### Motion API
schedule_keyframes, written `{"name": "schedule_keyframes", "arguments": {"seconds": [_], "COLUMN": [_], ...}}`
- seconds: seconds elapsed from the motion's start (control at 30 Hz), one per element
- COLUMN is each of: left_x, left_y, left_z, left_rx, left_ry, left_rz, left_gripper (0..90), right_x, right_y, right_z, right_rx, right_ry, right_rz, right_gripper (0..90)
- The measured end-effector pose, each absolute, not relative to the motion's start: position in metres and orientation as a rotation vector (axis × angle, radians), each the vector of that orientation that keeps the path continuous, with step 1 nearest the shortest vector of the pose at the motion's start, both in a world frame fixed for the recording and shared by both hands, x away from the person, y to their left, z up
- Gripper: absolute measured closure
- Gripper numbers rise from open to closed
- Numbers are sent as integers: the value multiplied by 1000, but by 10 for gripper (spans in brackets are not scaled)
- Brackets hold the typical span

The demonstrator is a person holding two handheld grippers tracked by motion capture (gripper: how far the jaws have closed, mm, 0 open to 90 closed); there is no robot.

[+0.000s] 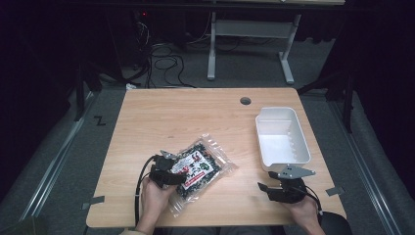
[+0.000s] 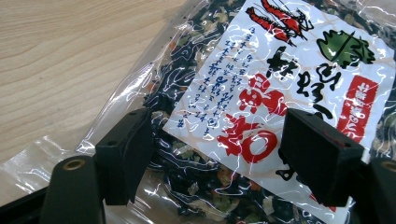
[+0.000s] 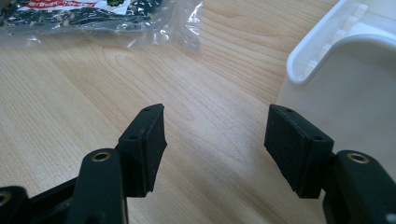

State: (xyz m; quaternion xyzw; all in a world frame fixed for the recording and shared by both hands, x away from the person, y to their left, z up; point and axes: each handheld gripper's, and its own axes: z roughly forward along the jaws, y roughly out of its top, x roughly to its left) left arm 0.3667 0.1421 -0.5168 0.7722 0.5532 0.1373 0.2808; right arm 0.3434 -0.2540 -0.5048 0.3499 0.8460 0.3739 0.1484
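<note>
Lying near the middle of the wooden worktop (image 1: pixel 161 112), toward the near edge, is a clear plastic bag (image 1: pixel 201 166) of dark dried bits with a white label (image 2: pixel 280 84) printed in red and black characters, a red shrimp drawing and a green leaf. Left tool (image 1: pixel 169 175) sits at the bag's near-left end, held by the person's left hand (image 1: pixel 152 198); in the left gripper view its jaws are spread wide, one on either side of the label's near corner, just over the bag, pads not closed on it; can't tell if they touch the film. Right tool (image 1: pixel 274 188) is at the near right, held by the right hand (image 1: pixel 303 210), jaws wide apart over bare wood, holding nothing, pointing left toward the bag. White plastic bin (image 1: pixel 282 136) sits at the right side of the worktop, just far of the right tool, apart from the bag. Round cable hole (image 1: pixel 245 101) toward the far edge.
</note>
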Motion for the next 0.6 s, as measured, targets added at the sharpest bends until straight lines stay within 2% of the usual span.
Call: {"name": "schedule_keyframes", "arguments": {"seconds": [0.27, 0.6], "left_x": [365, 362], "left_y": [134, 127], "left_z": [-516, -516], "left_rx": [2093, 2116], "left_ry": [1449, 1409], "left_rz": [353, 342], "left_gripper": [260, 260], "right_x": [342, 341], "right_y": [-254, -252], "right_z": [-504, -496], "right_rx": [1002, 1019], "right_ry": [2427, 2383], "right_rz": [1099, 1157], "right_gripper": [404, 368]}}
